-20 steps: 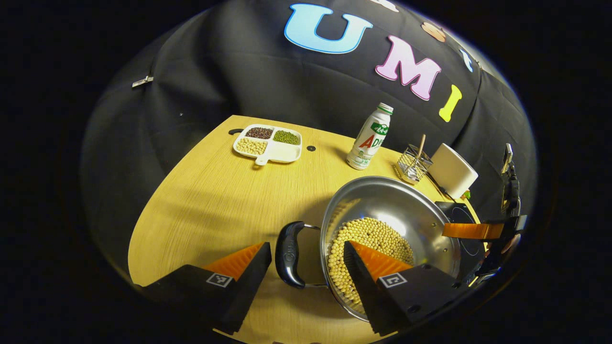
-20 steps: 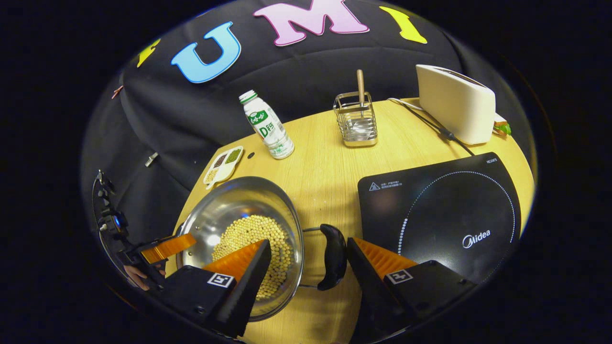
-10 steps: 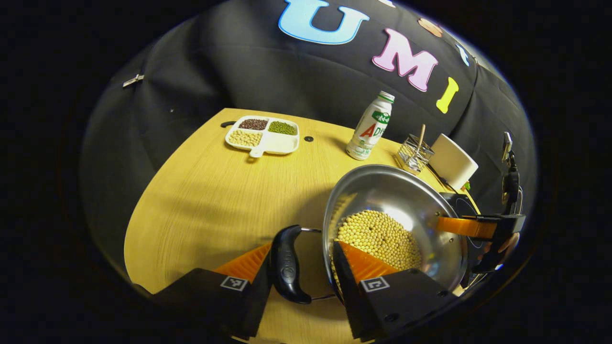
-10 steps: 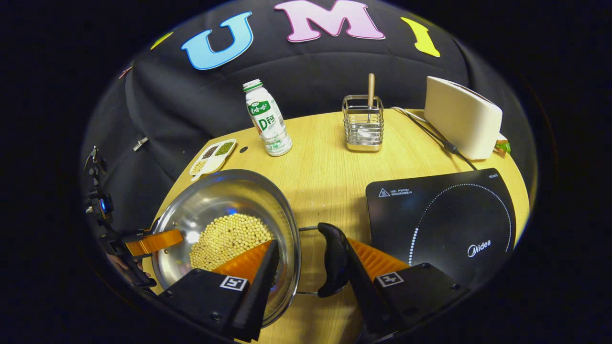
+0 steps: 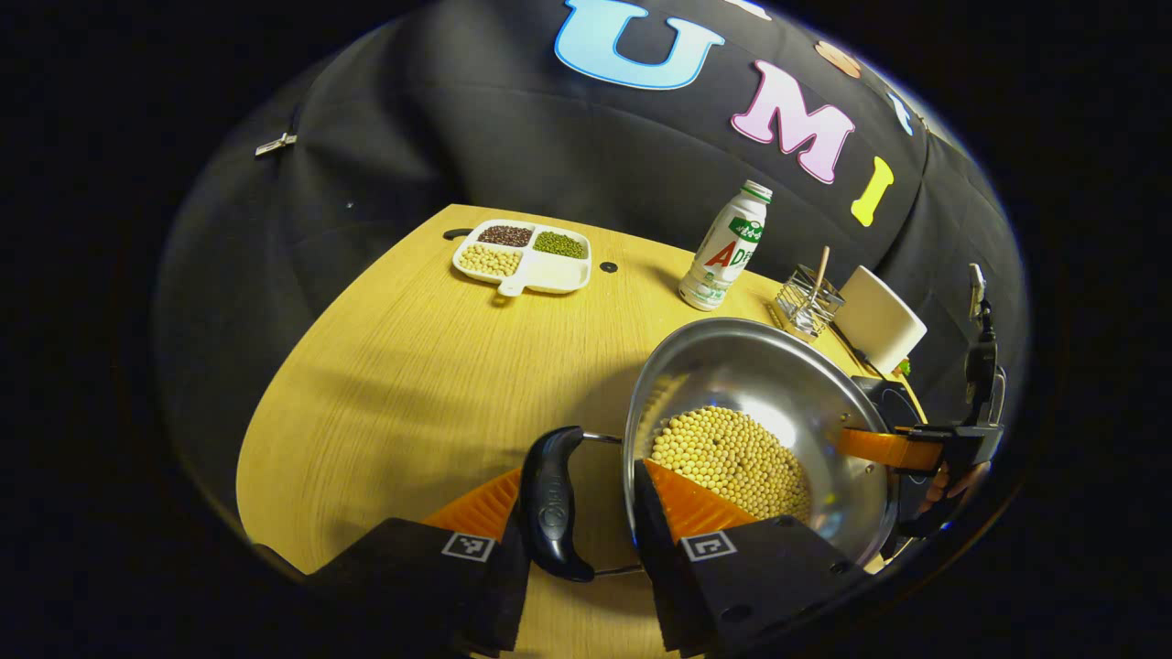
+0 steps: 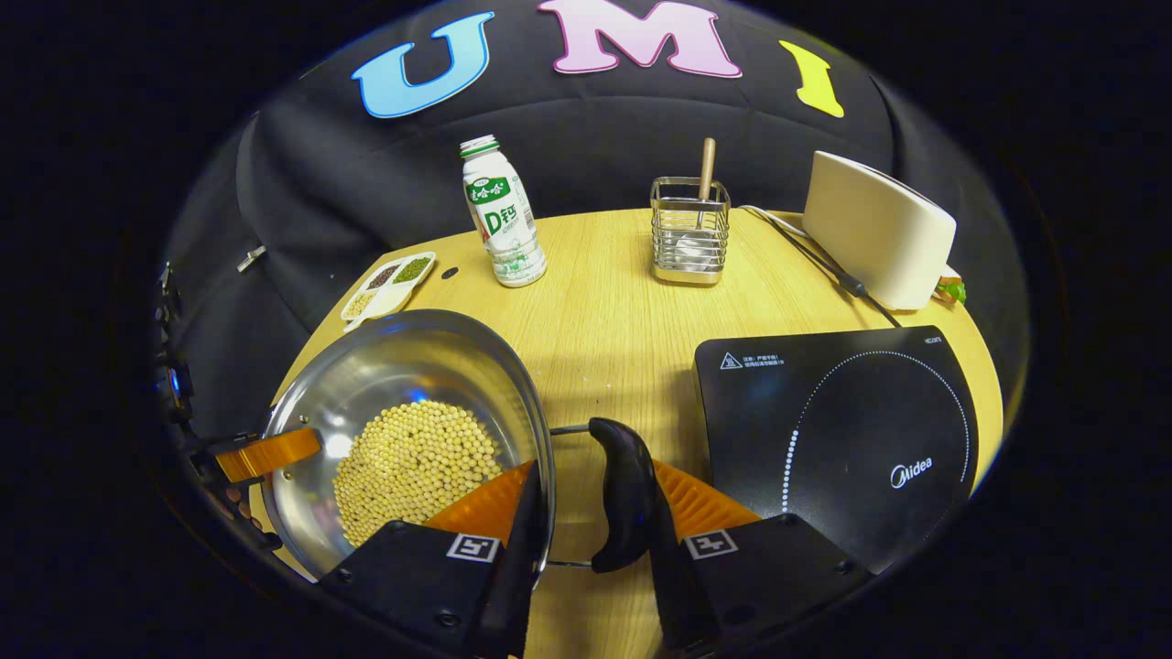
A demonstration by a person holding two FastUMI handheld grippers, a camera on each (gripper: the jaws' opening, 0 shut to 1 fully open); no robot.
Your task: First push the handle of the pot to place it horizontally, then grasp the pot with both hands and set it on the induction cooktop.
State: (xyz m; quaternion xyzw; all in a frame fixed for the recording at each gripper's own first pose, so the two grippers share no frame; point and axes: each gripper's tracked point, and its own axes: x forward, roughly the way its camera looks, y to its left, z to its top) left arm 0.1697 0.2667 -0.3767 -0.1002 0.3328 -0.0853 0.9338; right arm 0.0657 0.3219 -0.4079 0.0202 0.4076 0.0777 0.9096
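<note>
Gripping each pot [image 6: 403,430] handle, both grippers, left gripper [image 5: 577,513] and right gripper [image 6: 591,513], have closed; lifting onto the cooktop [image 6: 842,439] beside the right gripper remains.

Polished, mirror-bright round steel pot [image 6: 403,384], smooth inside, with glossy black plastic side handle [image 6: 623,494] on thin bare wire. Pale wood-grain bench [image 5: 403,366], matt. Flat black glass induction cooktop [image 6: 842,430], faintly reflective. Shiny wire cutlery holder [image 6: 689,231]. Smooth white plastic bottle [image 6: 502,215]. Matt cream toaster [image 6: 877,231]. Glazed white divided dish [image 5: 524,258].
</note>
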